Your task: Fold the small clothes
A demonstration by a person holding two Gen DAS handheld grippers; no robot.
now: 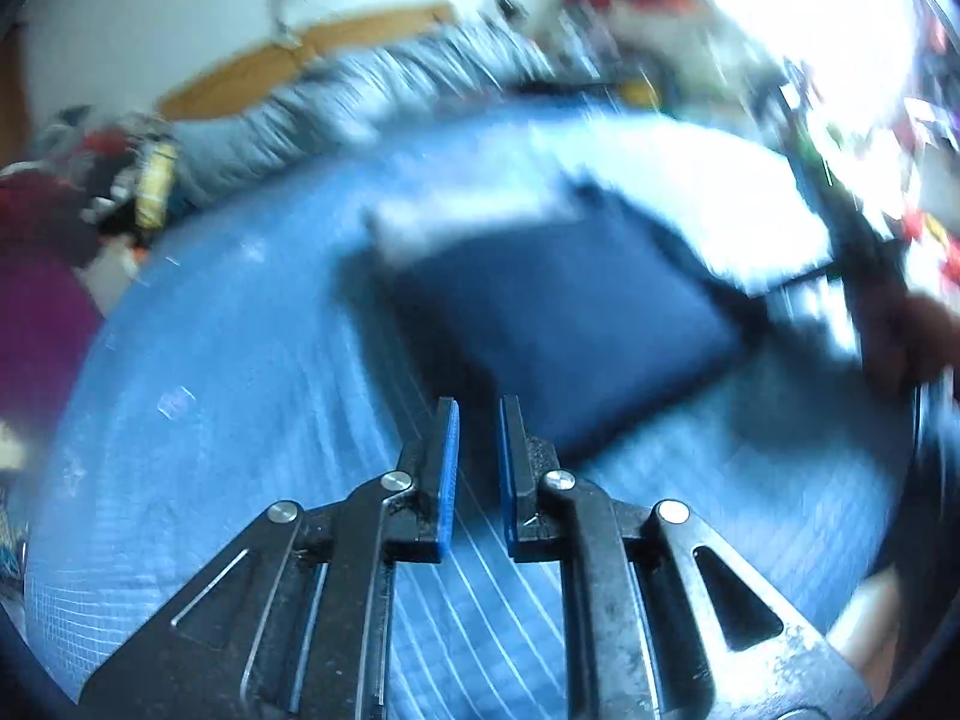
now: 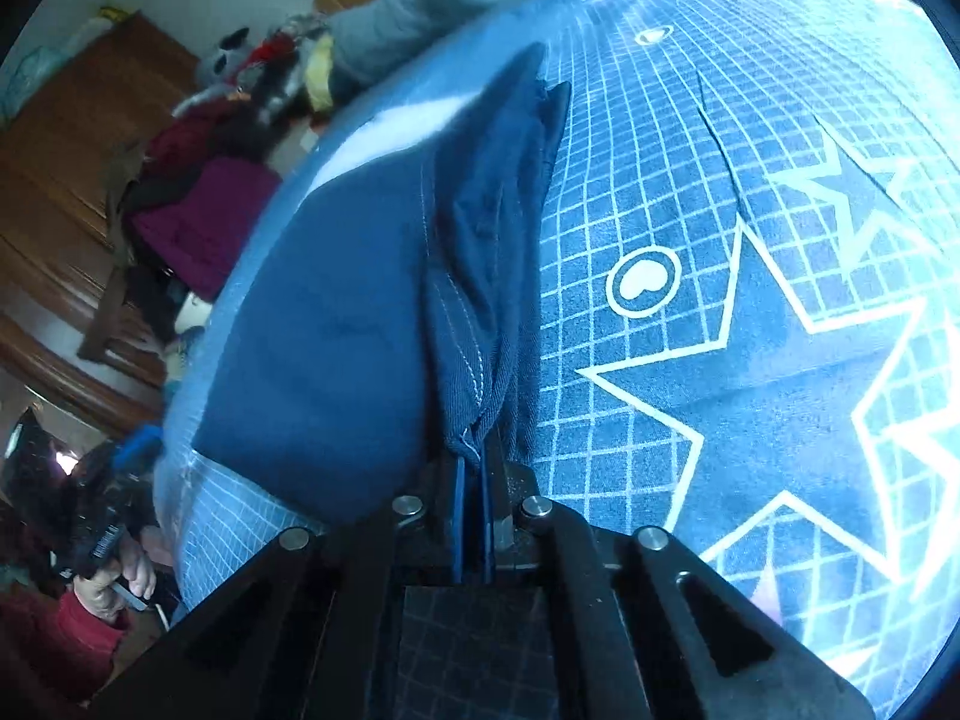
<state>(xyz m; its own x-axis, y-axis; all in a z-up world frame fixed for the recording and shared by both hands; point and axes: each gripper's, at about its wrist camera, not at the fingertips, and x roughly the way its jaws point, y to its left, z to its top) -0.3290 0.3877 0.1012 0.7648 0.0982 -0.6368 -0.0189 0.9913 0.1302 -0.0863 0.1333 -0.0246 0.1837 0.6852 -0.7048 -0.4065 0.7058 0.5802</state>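
Our right gripper (image 2: 474, 462) clamps the navy garment's (image 2: 336, 312) stitched corner, the cloth spreading toward eleven o'clock across the blue mat (image 2: 690, 360). Our left gripper (image 1: 480, 420) hangs parted, empty. A tug could undo the fold.

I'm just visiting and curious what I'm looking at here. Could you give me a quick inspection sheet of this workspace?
Surface: blue bedsheet printed with a white grid, stars and small round marks.
Job's things: one dark blue garment, partly folded, lying on the sheet; its stitched edge is lifted.
Clutter: heap of red, purple and dark clothes beside the bed; a grey padded quilt along the far edge.
Grippers: left tongs slightly open, empty, hovering short of the garment; right tongs shut on the garment's hem.
Cables: nothing seen.
Surroundings: wooden furniture, pale wall, bright window glare; the left view is motion-blurred.
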